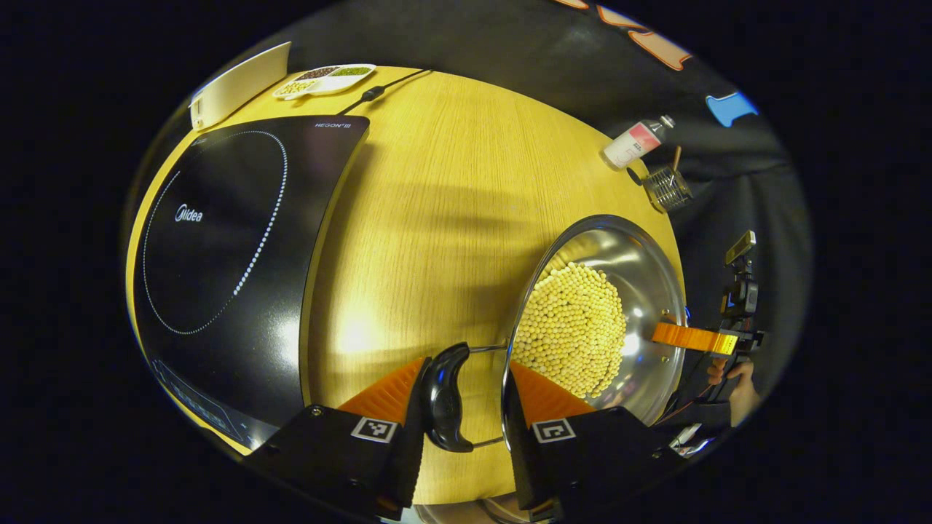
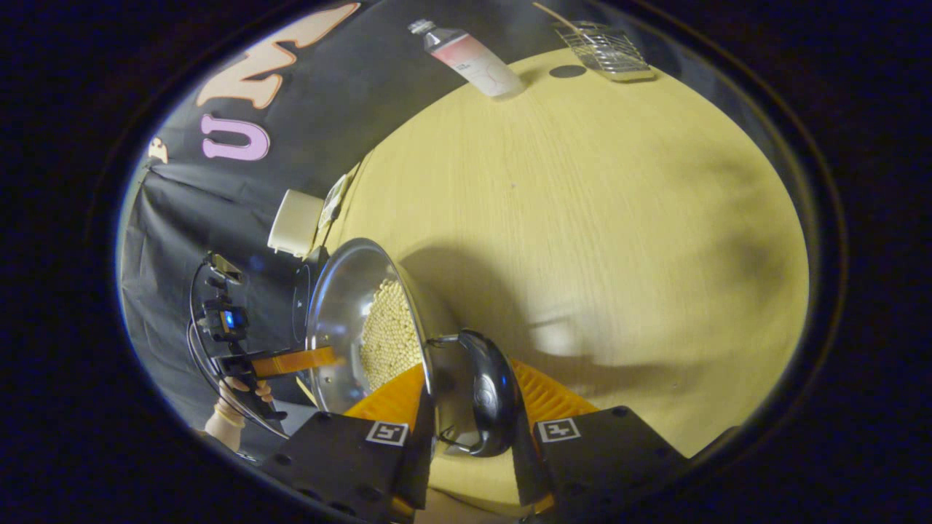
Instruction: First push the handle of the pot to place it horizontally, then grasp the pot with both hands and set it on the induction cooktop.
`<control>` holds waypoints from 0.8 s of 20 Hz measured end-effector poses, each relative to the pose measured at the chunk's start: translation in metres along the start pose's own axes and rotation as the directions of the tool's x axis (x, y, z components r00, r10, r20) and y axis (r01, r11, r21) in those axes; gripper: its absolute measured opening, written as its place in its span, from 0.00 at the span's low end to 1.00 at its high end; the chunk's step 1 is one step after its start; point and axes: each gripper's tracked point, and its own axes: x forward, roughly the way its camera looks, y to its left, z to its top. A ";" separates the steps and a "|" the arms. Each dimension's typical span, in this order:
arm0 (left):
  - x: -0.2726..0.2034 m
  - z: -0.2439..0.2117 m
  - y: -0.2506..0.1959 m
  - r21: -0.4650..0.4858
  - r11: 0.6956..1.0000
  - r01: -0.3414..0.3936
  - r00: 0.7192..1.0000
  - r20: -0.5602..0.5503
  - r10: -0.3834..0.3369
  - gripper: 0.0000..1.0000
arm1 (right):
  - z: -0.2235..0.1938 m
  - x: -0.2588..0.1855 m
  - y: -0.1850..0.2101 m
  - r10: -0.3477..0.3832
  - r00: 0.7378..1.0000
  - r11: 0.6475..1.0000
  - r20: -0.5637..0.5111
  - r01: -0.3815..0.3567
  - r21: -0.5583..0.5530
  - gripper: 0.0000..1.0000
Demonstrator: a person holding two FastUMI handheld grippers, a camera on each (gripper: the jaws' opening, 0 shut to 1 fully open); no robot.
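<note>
Pot (image 1: 619, 291) of shiny steel, holding a heap of pale round beans (image 1: 575, 327), is sitting tilted near the right edge of the wooden tabletop (image 1: 437, 218), well apart from the induction cooktop (image 1: 226, 262), which is lying flat toward the left edge. In the left gripper view, the left gripper (image 1: 459, 407) is straddling one black side handle (image 1: 445, 397); the handle and the rim are lying between its fingers, but I cannot tell whether both are pressing. At the far rim, the right gripper (image 1: 692, 338) is reaching in, a person's hand (image 1: 739, 378) holding it.

In the right gripper view, the right gripper (image 2: 470, 415) is enclosing the other black side handle (image 2: 491, 393), with the pot (image 2: 357, 320) wall between its fingers; contact on both sides is unclear. Across the pot the left gripper (image 2: 298, 362) is meeting the rim, a hand (image 2: 240, 389) holding it.

At the far edge a bottle (image 1: 637, 142) is lying on its side beside a wire basket (image 1: 666, 188). Near the far left corner a divided dish (image 1: 324, 78) is sitting beside a white box (image 1: 240, 84).
</note>
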 end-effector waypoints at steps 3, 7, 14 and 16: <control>-0.009 0.000 -0.007 0.019 1.000 0.009 1.000 0.030 -0.010 0.53 | 0.003 -0.007 0.003 0.004 1.000 1.000 0.024 -0.003 -0.017 0.50; -0.027 0.000 -0.014 0.037 0.999 0.005 0.999 0.032 -0.006 0.53 | -0.007 -0.024 0.012 0.001 0.999 1.000 0.038 -0.001 -0.009 0.50; -0.072 0.004 -0.003 0.090 0.995 0.030 0.999 0.039 -0.034 0.51 | -0.025 -0.048 0.055 0.010 0.998 1.000 0.066 -0.011 0.019 0.52; -0.084 0.011 0.008 0.108 0.993 0.047 0.997 0.051 -0.053 0.53 | -0.029 -0.047 0.072 0.009 0.996 1.000 0.083 -0.011 0.027 0.49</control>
